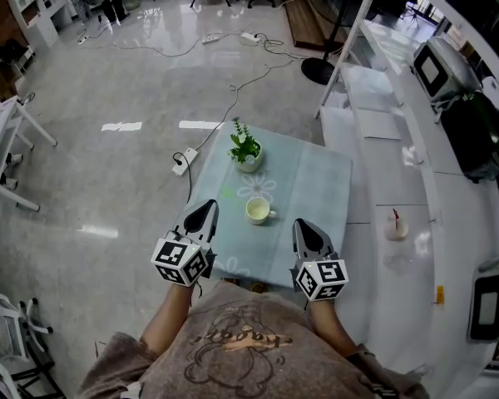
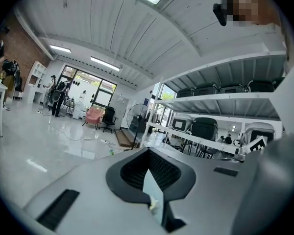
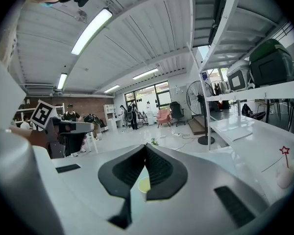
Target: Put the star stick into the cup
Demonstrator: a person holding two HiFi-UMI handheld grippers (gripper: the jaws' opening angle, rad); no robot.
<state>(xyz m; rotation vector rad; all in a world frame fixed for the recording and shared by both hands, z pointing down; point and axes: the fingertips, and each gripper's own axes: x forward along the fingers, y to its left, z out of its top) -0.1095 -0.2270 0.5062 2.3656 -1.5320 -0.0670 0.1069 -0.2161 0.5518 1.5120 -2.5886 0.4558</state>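
Left tool (image 1: 208, 207): jaws closed, nothing between them, at near-left corner of cloth-covered surface (image 1: 316, 181). Right tool (image 1: 303, 224): jaws closed, empty, at its near edge. Potted plant (image 1: 245, 150) by far edge. Cup (image 1: 258, 211) near middle, between the tools. Small white holder (image 1: 397, 229) on separate white side surface (image 1: 374, 123), well apart from cup, holds star stick (image 1: 394, 217) upright.
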